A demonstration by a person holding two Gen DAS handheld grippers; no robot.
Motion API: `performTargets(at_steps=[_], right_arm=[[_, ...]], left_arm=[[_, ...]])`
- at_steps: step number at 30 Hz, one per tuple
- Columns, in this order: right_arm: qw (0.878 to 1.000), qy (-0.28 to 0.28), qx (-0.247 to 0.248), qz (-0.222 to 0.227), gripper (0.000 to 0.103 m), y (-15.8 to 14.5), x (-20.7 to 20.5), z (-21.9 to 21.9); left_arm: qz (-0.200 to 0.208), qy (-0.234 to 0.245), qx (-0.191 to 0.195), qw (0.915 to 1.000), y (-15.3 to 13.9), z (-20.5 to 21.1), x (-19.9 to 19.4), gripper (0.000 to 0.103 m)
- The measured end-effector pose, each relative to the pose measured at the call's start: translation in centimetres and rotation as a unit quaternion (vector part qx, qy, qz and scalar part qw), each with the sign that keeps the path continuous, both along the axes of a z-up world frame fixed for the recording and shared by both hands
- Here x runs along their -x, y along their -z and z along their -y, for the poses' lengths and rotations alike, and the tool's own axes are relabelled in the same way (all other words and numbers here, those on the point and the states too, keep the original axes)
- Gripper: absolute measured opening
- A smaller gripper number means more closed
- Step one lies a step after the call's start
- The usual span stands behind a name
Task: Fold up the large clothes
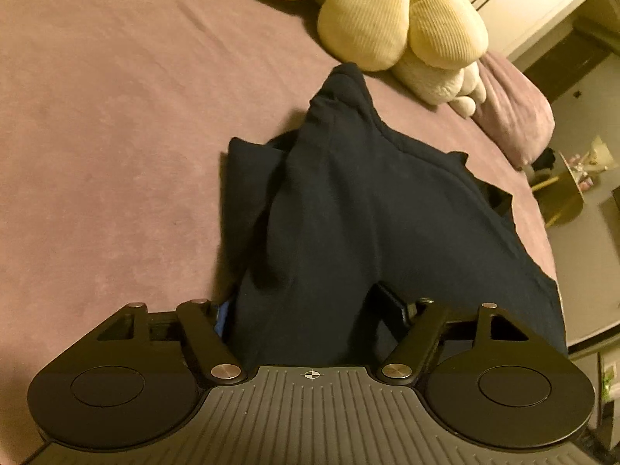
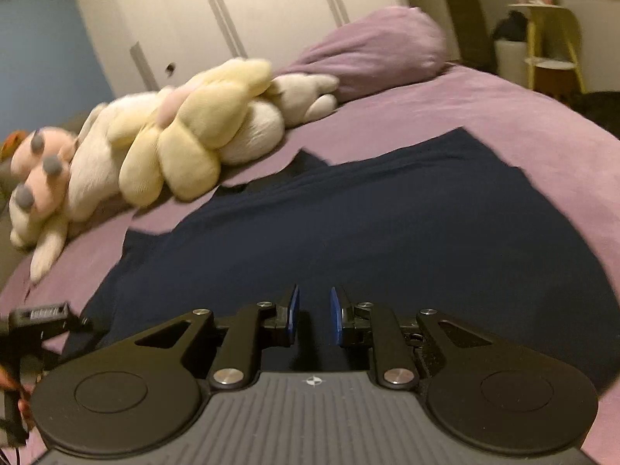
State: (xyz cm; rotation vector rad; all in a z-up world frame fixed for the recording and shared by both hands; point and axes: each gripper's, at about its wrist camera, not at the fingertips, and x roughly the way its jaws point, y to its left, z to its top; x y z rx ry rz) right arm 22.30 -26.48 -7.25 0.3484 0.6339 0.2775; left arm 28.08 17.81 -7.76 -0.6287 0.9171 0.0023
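Observation:
A dark navy garment (image 1: 329, 193) lies bunched on the purple bed sheet (image 1: 116, 116). A thick fold of it rises toward the plush toys. My left gripper (image 1: 310, 310) has its jaws wide apart, and the fold fills the gap from the left blue pad (image 1: 221, 319) to the right finger (image 1: 393, 308). In the right wrist view the same garment (image 2: 387, 232) spreads flatter across the sheet (image 2: 503, 108). Just above it hovers my right gripper (image 2: 314, 310). Its blue pads (image 2: 293, 312) stand a narrow gap apart with nothing between them.
A yellow flower plush (image 1: 387, 19) and pale plush toys (image 2: 193, 143) lie beyond the garment, beside a purple pillow (image 2: 372, 46). White wardrobe doors (image 2: 232, 19) stand behind the bed. A yellow stool (image 2: 550, 38) stands off the bed's right edge. A black device part (image 2: 42, 317) shows at left.

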Motion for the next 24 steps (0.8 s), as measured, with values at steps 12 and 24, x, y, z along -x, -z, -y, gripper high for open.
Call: performTargets(at_steps=[12, 24], right_arm=[[0.996, -0.007, 0.084, 0.016, 0.012, -0.7, 0.1, -5.1], [0.992, -0.037, 0.117, -0.039, 0.009, 1.4, -2.0, -6.3]], left_arm=[[0.021, 0.033, 0.034, 0.9986, -2.3, -0.5, 0.3, 0.032], [0.067, 0.053, 0.126, 0.9884, -8.5, 2.3, 0.6, 0.027]])
